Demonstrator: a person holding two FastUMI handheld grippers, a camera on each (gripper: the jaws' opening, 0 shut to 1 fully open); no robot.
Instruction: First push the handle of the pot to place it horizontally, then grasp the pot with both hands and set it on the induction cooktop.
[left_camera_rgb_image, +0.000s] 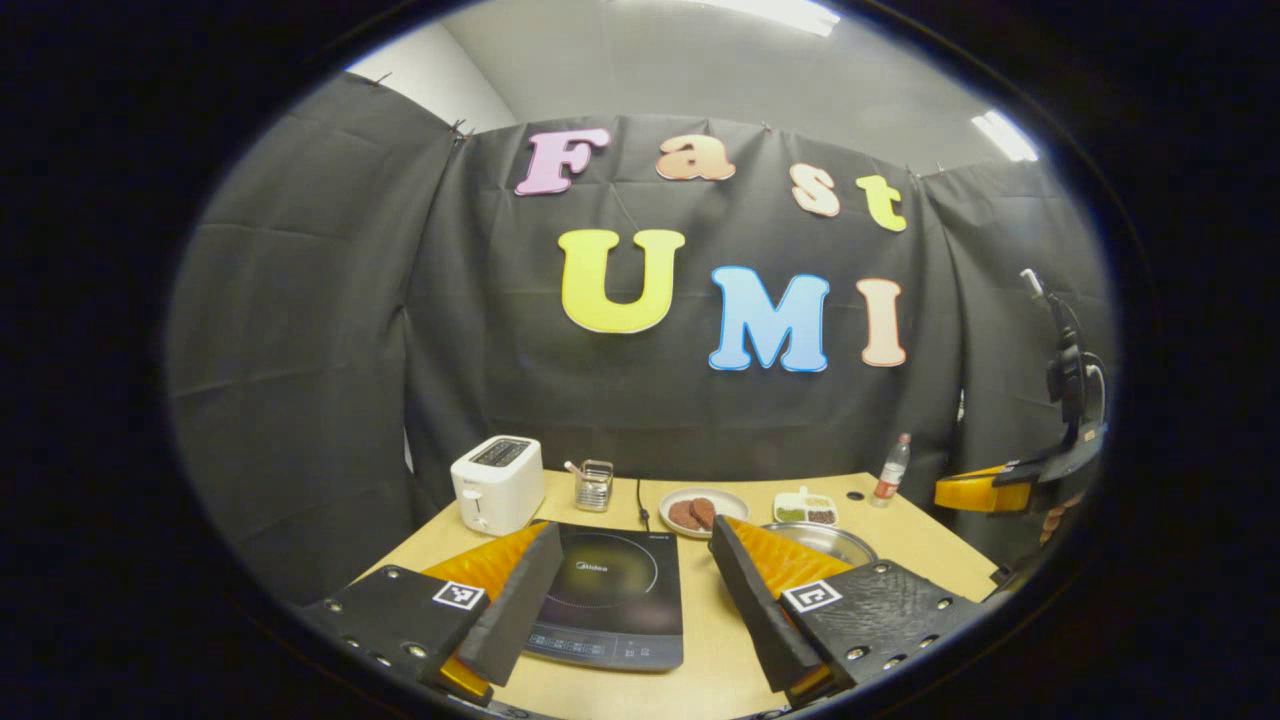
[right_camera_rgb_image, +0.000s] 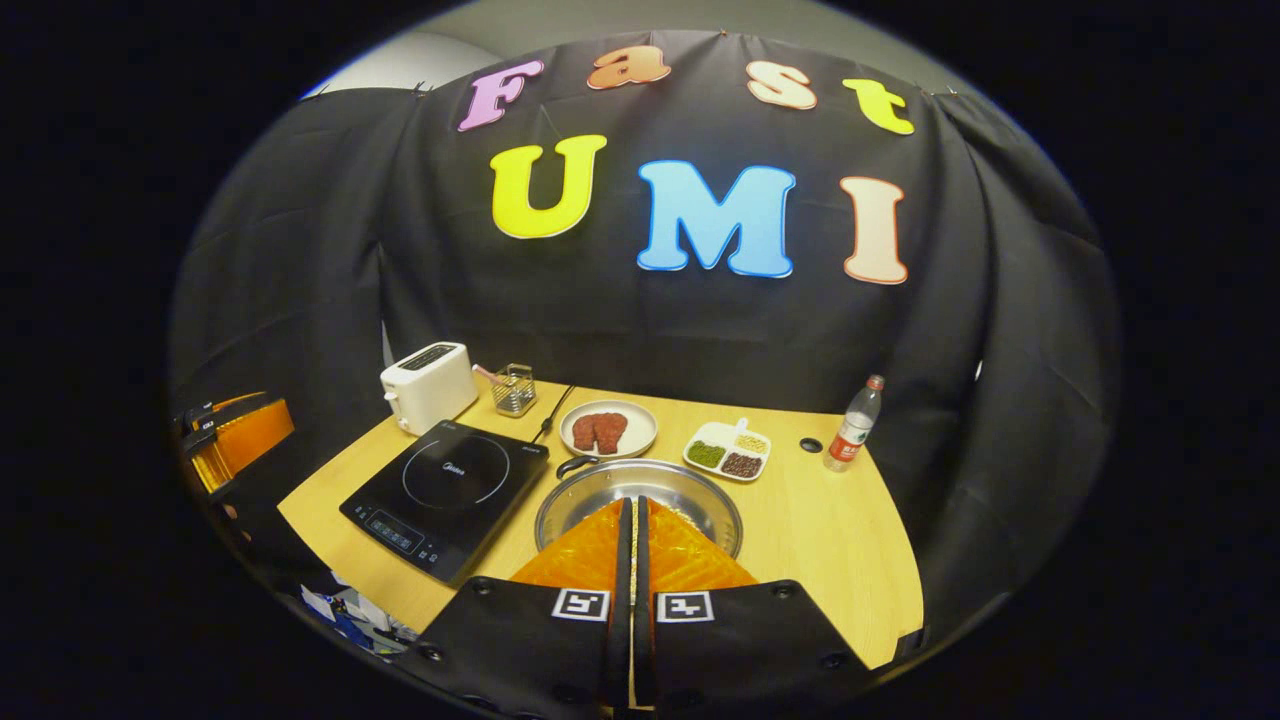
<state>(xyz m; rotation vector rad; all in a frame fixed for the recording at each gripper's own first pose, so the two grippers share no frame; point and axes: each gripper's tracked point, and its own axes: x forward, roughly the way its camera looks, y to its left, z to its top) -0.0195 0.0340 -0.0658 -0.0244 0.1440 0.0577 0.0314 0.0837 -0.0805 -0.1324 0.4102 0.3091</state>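
A round steel pot (right_camera_rgb_image: 600, 490) sits on the wooden table (right_camera_rgb_image: 820, 530), right of the black induction cooktop (right_camera_rgb_image: 445, 485). A black handle (right_camera_rgb_image: 577, 464) sticks out at the pot's far left rim. My right gripper (right_camera_rgb_image: 633, 505) is shut with nothing between its fingers, and its tips hang over the pot's near side. My left gripper (left_camera_rgb_image: 633, 530) is open above the cooktop (left_camera_rgb_image: 610, 590). Its right finger hides part of the pot (left_camera_rgb_image: 830, 540). The right gripper (left_camera_rgb_image: 985, 490) shows at the far right in the left gripper view. The left gripper (right_camera_rgb_image: 235, 435) shows at the far left in the right gripper view.
Along the back of the table stand a white toaster (right_camera_rgb_image: 428, 385), a wire holder (right_camera_rgb_image: 514, 390), a plate of brown patties (right_camera_rgb_image: 607, 430), a divided dish of beans (right_camera_rgb_image: 728, 452) and a bottle (right_camera_rgb_image: 852, 425). A black cable (right_camera_rgb_image: 552, 410) runs from the cooktop.
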